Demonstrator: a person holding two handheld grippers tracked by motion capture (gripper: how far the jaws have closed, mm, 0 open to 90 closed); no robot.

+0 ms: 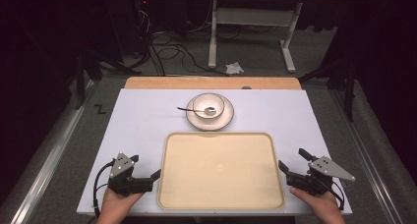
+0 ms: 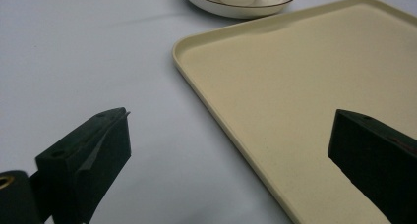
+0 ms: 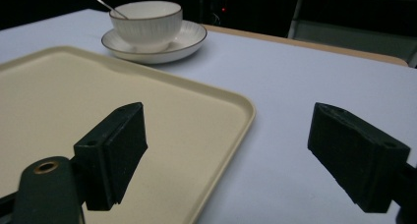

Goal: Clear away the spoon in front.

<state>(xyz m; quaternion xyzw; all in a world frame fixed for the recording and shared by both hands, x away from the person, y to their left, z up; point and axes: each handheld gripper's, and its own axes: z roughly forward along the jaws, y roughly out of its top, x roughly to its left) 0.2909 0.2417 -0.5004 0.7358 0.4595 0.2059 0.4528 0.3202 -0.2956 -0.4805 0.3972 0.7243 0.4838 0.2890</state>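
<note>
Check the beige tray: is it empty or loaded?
Empty. The tray shows a bare beige surface; the bowl with spoon stands on a saucer beyond it.

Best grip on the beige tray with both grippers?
Probably the raised rim of the tray on its two short sides, left gripper coming from its left, right gripper from its right. It lies flat on the table, so only the lip offers a hold.

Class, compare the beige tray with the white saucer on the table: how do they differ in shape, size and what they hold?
The tray is a beige rectangle with rounded corners; the saucer is round and white with a dark rim line. The tray is far larger than the saucer. The tray is empty, while the saucer carries a bowl with a spoon in it. Both lie flat on the white table and have raised rims.
</note>
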